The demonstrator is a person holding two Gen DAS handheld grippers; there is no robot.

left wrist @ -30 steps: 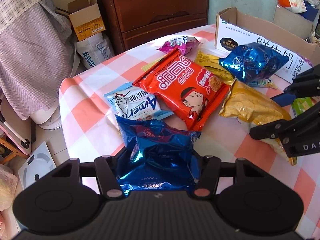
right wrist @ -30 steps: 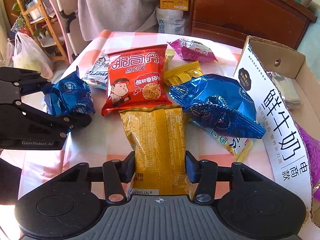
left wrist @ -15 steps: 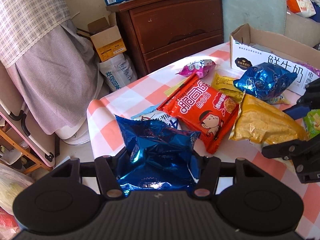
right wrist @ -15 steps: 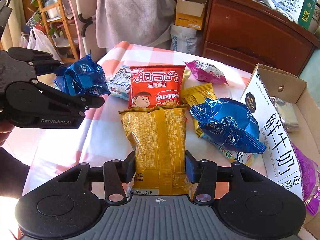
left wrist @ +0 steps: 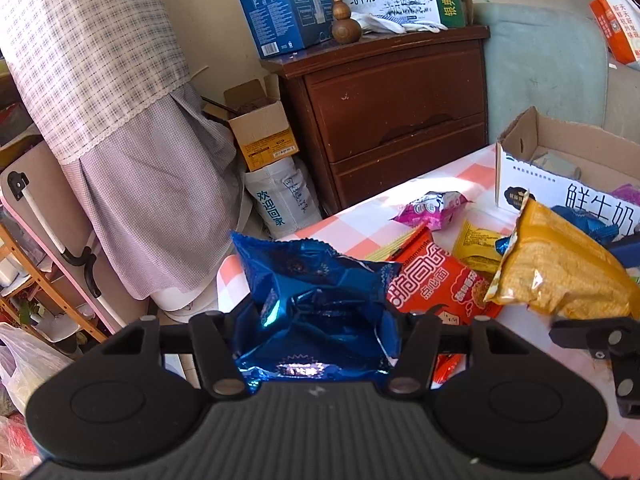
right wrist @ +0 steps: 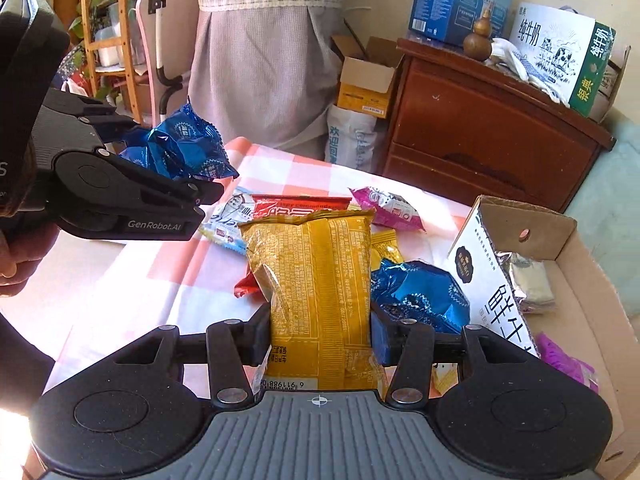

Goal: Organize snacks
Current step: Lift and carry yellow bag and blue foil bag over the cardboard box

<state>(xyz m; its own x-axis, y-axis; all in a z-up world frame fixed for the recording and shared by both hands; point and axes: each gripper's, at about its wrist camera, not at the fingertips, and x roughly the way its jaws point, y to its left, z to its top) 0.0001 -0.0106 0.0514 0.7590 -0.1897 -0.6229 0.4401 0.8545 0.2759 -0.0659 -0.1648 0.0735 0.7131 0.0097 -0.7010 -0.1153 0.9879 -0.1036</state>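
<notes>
The yellow snack bag (right wrist: 316, 280) is pinched at its lower end between the pads of the right gripper (right wrist: 318, 340), held clear above the checked table (right wrist: 132, 280); its long axis runs straight away from the camera, the barcode end nearest the lens and the sealed top pointing toward the dresser (right wrist: 480, 128). The left wrist view shows the same bag from the side, tilted, its far end raised. The left gripper (left wrist: 320, 340) is clamped on a crumpled blue foil bag (left wrist: 316, 300), also lifted off the cloth.

Only the right wrist view looks into the cardboard box (right wrist: 576, 280), where a silver packet (right wrist: 528, 280) and something purple (right wrist: 564, 360), possibly another packet, lie. It also shows a second blue bag (right wrist: 420, 296) on the table against the box wall. The red noodle packet (left wrist: 436, 292) and pink packet (left wrist: 432, 208) lie flat on the table; the left view shows them more fully.
</notes>
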